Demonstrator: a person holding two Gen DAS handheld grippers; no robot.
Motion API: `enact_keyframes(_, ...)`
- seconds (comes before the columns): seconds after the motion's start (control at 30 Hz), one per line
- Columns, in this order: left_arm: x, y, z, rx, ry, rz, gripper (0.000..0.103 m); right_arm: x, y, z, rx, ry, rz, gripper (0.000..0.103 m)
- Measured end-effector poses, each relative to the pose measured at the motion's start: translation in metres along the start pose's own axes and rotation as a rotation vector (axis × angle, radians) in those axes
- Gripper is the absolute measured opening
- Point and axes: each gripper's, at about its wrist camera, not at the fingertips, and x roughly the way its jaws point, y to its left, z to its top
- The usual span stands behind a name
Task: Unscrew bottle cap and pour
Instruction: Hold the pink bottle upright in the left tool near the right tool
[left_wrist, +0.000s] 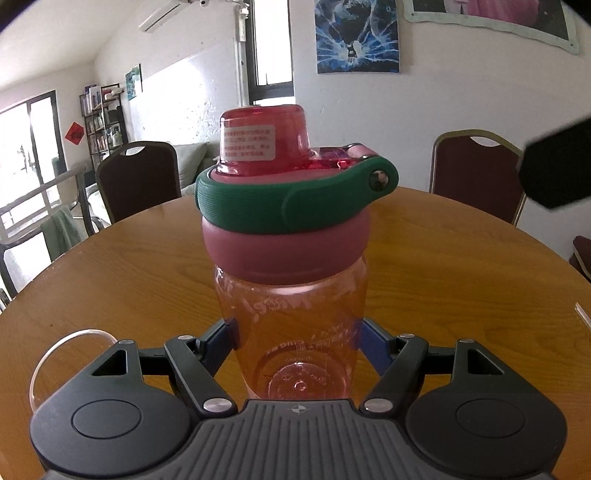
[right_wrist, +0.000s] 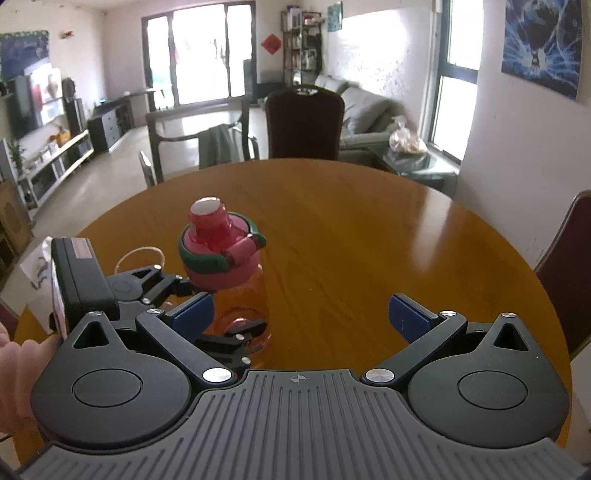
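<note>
I have my left gripper (left_wrist: 295, 339) clamped on the lower body of the bottle (left_wrist: 291, 317), which stands upright on the round wooden table (left_wrist: 461, 266) at the centre of the left wrist view; holding it low keeps it from turning and leaves the cap (left_wrist: 284, 225) with its green carry loop (left_wrist: 295, 199) free to be gripped from above. My right gripper (right_wrist: 301, 314) hangs spread wide with nothing between its blue pads (right_wrist: 410, 314), off to the bottle's right in the lower middle of its own frame, not yet on the cap. A loop of clear tubing (left_wrist: 55, 354) lies at lower left. I see no cup to pour into. Chairs (left_wrist: 138, 177) ring the far edge.
</note>
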Motion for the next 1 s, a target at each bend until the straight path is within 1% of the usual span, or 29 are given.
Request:
enact_keyframes(0.17, 0.001, 0.001, 0.001, 0.004, 0.013, -0.001, 0.072, 0.003, -0.007, -0.002, 0.026, 0.020, 0.022, 0.103)
enact_keyframes(0.37, 0.000, 0.000, 0.002, 0.004, 0.019, 0.004, 0.072, 0.004, -0.009, -0.002, 0.011, 0.026, 0.038, 0.103)
enact_keyframes(0.63, -0.005, -0.005, -0.002, -0.001, 0.017, 0.009, 0.072, 0.011, -0.002, 0.000, -0.022, 0.044, 0.071, 0.103)
enact_keyframes(1.0, -0.002, -0.002, -0.002, 0.003, 0.022, 0.005, 0.072, 0.023, 0.014, -0.008, -0.059, 0.073, 0.101, 0.103)
